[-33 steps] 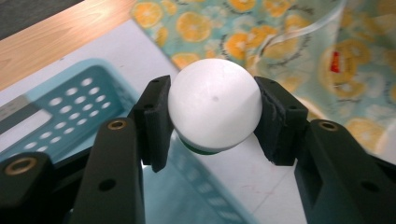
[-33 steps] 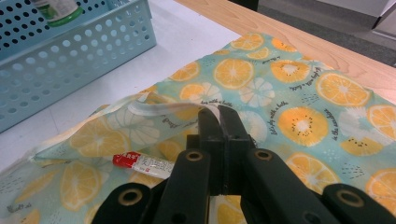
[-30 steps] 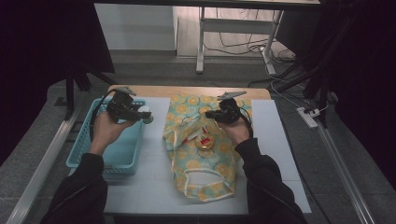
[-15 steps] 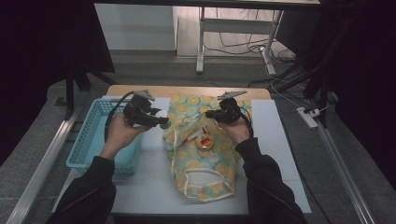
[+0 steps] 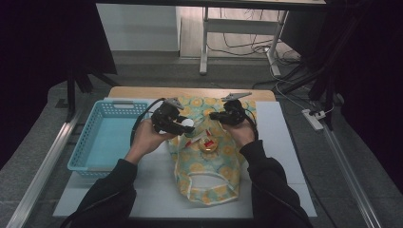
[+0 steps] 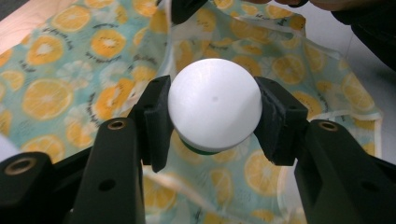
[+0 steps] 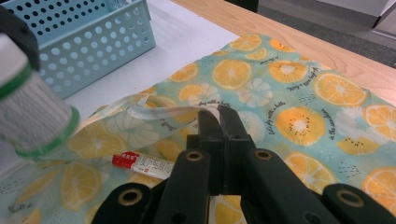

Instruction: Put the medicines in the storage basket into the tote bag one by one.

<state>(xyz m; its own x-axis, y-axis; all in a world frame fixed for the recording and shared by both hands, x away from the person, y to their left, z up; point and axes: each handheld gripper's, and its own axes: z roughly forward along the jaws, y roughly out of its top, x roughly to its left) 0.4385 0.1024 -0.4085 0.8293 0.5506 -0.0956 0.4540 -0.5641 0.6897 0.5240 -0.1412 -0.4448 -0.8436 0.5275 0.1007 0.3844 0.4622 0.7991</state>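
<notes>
Gripping a white round-bottomed bottle [image 6: 214,105] between the pads of the left gripper [image 5: 177,122], jaws pressing on both of its sides, a green band showing at its lower edge. Holding that bottle [image 5: 187,123] above the left edge of the orange-print cloth bag [image 5: 209,156], just right of the blue perforated basket [image 5: 102,137]. Appearing again at the left of the right gripper view as a white container with green bands [image 7: 30,112], hanging over the bag's mouth. Pinching the bag's pale rim [image 7: 159,112] with the right gripper [image 7: 217,116], jaws closed tight on the fabric and lifting the edge off the table. Lying flat on the white tabletop [image 5: 280,142], the bag [image 6: 56,93] spreading toward the wooden strip at the far side. Resting inside the opened mouth, a small tube with a red end [image 7: 144,163] and a round golden item [image 5: 207,146] beside it in the high view. Reaching in from the near edge, both dark sleeves, hands wrapped around the gripper bodies
</notes>
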